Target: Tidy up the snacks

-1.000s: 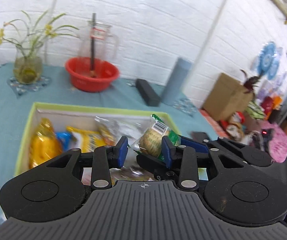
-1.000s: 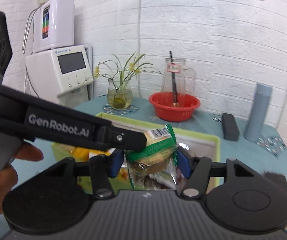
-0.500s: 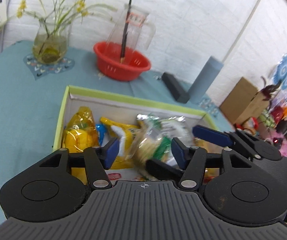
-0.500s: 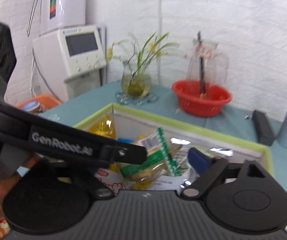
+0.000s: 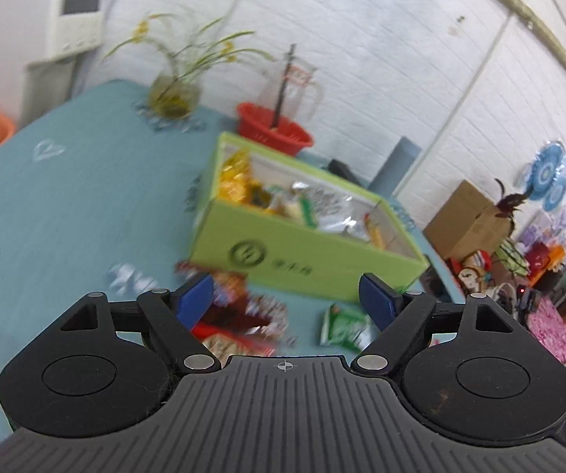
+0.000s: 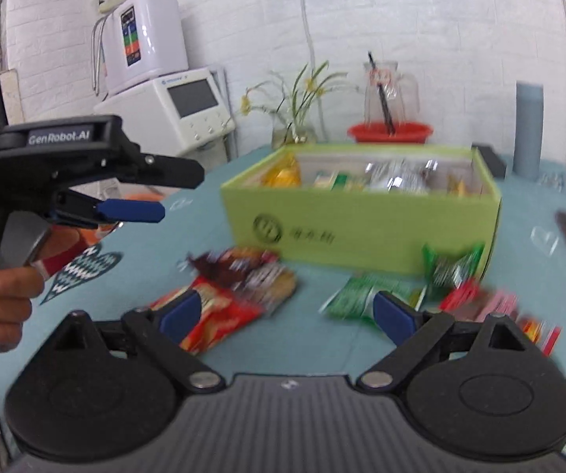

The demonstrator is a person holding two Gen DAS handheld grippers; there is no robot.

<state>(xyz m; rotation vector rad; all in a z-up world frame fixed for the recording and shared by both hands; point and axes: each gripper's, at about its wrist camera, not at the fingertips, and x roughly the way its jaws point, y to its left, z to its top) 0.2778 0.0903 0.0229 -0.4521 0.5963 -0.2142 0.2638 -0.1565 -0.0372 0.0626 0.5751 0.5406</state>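
A: How are the left tongs point(image 5: 286, 295) set?

B: They are spread wide, with nothing held between the blue pads point(image 5: 194, 299). They are held above the teal worktop point(image 5: 66, 205), short of the green box point(image 5: 306, 252).

A: And the right tongs point(image 6: 283, 313)?

B: Likewise spread wide and nothing is gripped. In the right wrist view the left tool is seen from the side at the left edge, held in a hand point(image 6: 0, 303).

A: Where are the snacks found?

B: Several packets are seen inside the green box point(image 6: 361, 228), among them a yellow bag point(image 5: 235, 185) at its far left end and silvery wrappers point(image 5: 330, 205) toward the middle. Others lie loose on the worktop in front of the box: a red packet point(image 6: 219, 315) with a dark brown packet point(image 6: 239, 264) just beyond it, apparently overlapping, though this is blurred. To the right, green packets point(image 6: 365, 293) lie near the box's front corner, and red and pink packets point(image 6: 492, 303) are spread further right.

A: What else is on the worktop?

B: Behind the box a red bowl point(image 6: 389, 132) with a glass jug point(image 6: 387, 86), a vase of flowers point(image 6: 294, 118) and a grey cylinder point(image 6: 527, 126) are seen.
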